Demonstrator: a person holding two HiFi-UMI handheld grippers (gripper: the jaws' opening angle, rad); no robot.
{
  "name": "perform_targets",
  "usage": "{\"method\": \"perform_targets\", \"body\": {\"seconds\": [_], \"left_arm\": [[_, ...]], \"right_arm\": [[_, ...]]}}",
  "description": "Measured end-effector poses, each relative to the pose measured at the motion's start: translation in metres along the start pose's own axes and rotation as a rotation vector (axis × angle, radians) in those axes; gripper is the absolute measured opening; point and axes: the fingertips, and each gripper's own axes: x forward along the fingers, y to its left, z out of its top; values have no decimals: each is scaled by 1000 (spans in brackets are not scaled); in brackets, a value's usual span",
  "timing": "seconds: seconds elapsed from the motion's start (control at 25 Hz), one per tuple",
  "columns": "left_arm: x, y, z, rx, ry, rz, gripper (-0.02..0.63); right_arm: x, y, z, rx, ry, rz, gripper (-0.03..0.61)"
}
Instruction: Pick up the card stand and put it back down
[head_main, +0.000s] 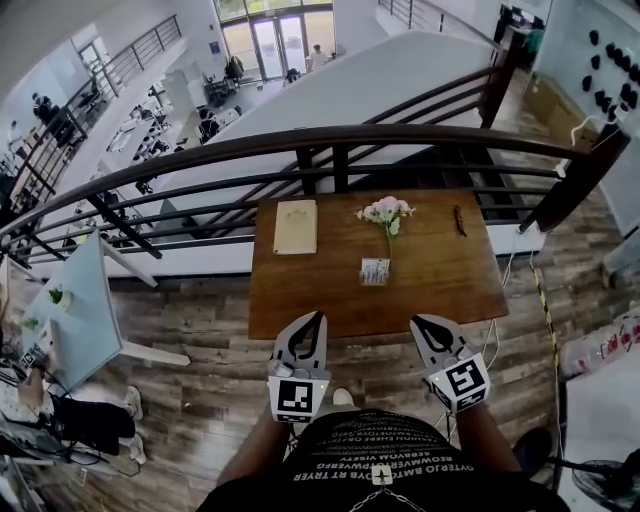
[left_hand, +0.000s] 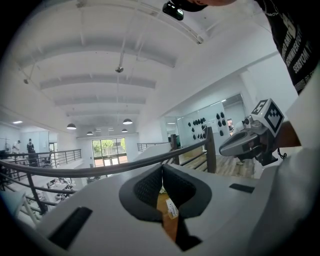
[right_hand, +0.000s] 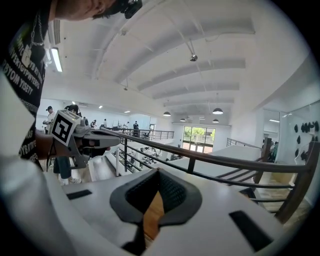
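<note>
The small clear plastic card stand (head_main: 375, 271) is being left standing mid-way across the brown wooden table (head_main: 440, 290). The left gripper (head_main: 316, 320) and right gripper (head_main: 420, 324) are being held pressed together, empty, at the near edge. One is probably best being opened before being brought level onto the stand's sides.

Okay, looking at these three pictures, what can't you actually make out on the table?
- Card stand, head view: too small to read its print.
- Dark object at the table's far right, head view: too small to identify.
- Table, both gripper views: the left gripper and right gripper hide all but a wood sliver below their shut jaws.
- Flowers: whether they stand in the card stand is unclear.
</note>
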Motion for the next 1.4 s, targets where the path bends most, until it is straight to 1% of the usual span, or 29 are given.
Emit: {"method": "perform_targets", "body": {"seconds": [0.24, 0.4, 0.6, 0.76, 1.04, 1.2, 1.4], "left_arm": [[2, 20, -4, -8, -9, -22, 26], [3, 26, -10, -15, -7, -39, 27], [4, 23, -22, -39, 12, -61, 26], [5, 16, -26, -36, 25, -74, 27], [8, 24, -37, -39, 64, -43, 26], [19, 31, -32, -42, 58, -18, 26], [40, 31, -32, -40, 75, -17, 26]], "right_arm": [[11, 9, 10, -8, 0, -31, 15], [15, 14, 10, -5, 12, -46, 15], [11, 18, 4, -21, 43, -57, 15], [6, 12, -4, -8, 54, -76, 15], [17, 2, -11, 8, 51, -65, 15], [28, -14, -15, 13, 51, -65, 15], [43, -37, -20, 18, 63, -54, 15]]}}
